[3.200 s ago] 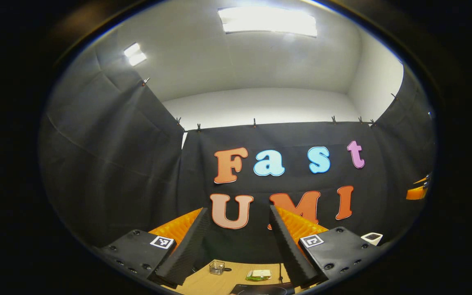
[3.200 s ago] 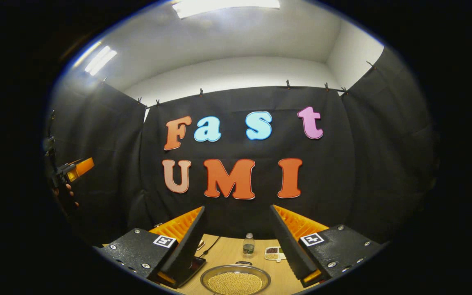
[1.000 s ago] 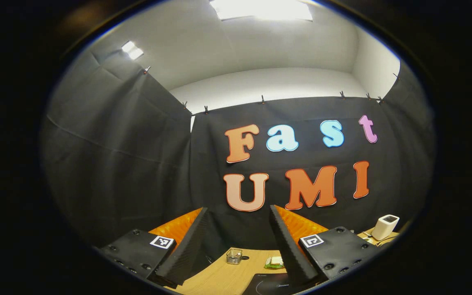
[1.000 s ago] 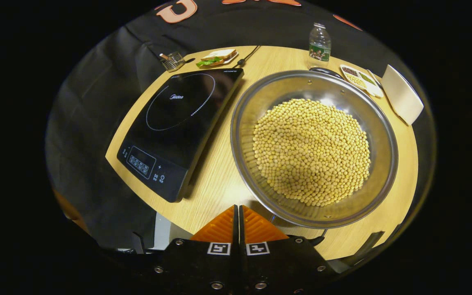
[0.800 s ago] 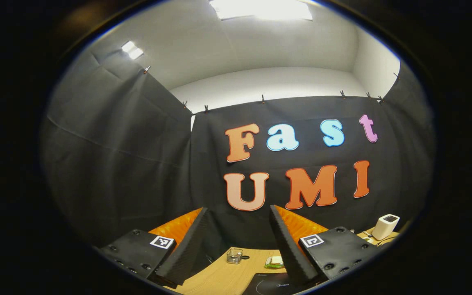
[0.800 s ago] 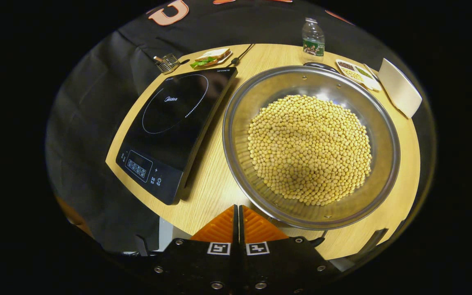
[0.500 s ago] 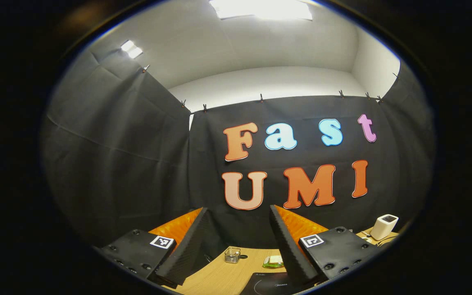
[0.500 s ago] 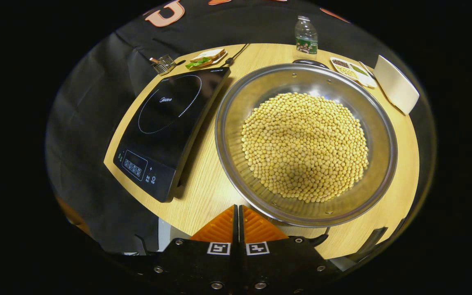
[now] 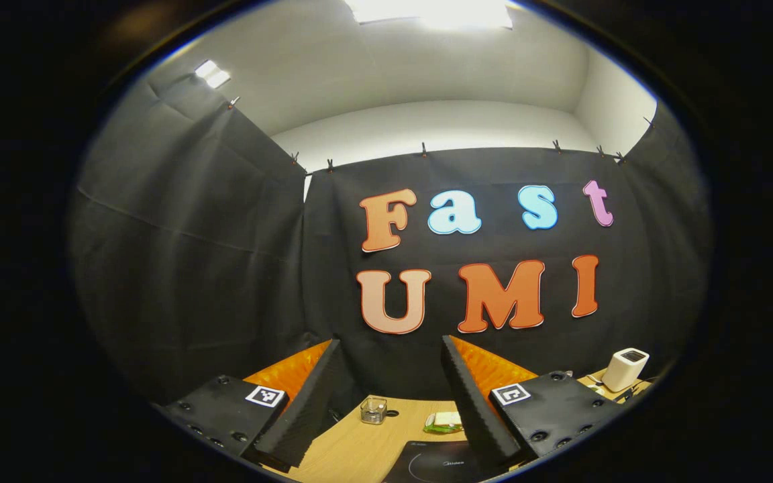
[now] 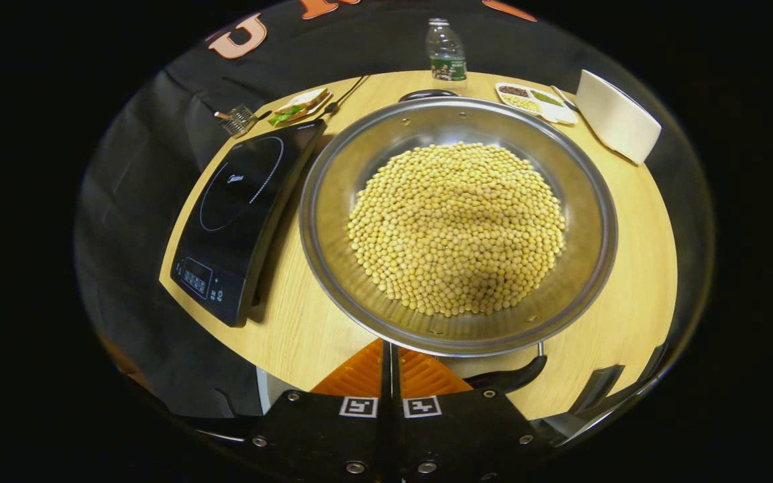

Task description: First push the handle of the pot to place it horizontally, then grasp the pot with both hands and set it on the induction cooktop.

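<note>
One pot [image 10: 457,221], wide and heaped with yellow beans [image 10: 457,228], sits on the round wooden table [image 10: 628,282] just right of one induction cooktop [image 10: 242,211], not on it. One dark handle [image 10: 510,379] juts from its near rim, beside the right gripper [image 10: 390,365], whose fingers are pressed together on nothing. A second handle [image 10: 427,94] shows at the far rim. Behind stand one bottle [image 10: 445,48], one tray of seeds [image 10: 535,102], one white box [image 10: 616,125], one sandwich [image 10: 300,104] and one small wire basket [image 10: 240,119]. The left gripper [image 9: 386,396] is held high, fingers spread wide, empty.
</note>
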Tool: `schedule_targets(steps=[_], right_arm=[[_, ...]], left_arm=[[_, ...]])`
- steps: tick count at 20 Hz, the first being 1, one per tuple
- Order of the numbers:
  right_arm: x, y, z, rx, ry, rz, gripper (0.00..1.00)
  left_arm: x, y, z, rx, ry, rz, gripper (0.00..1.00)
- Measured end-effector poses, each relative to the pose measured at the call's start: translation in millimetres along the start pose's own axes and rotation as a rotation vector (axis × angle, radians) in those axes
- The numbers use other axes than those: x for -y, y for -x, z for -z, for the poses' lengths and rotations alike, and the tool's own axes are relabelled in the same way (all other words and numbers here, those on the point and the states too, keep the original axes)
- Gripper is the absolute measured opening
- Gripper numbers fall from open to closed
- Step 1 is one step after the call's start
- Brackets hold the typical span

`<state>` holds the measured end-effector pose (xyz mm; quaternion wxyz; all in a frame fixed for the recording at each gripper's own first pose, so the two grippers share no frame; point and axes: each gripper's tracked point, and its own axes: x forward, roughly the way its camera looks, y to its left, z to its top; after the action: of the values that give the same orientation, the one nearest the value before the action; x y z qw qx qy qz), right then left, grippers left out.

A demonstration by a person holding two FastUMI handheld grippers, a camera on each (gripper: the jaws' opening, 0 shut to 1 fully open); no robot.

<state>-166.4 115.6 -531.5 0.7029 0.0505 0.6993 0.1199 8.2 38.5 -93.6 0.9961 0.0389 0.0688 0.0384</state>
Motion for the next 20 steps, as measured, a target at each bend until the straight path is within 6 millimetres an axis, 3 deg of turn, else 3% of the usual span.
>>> schedule_targets(steps=[12,20], right_arm=[[71,7,-12,0.024,-0.059,0.085,0.0],[96,7,-18,0.017,-0.055,0.135,0.0]], left_arm=[[25,-5,-1,0.003,0.009,0.039,0.98],[27,-13,9,-0.016,0.025,0.043,0.98]])
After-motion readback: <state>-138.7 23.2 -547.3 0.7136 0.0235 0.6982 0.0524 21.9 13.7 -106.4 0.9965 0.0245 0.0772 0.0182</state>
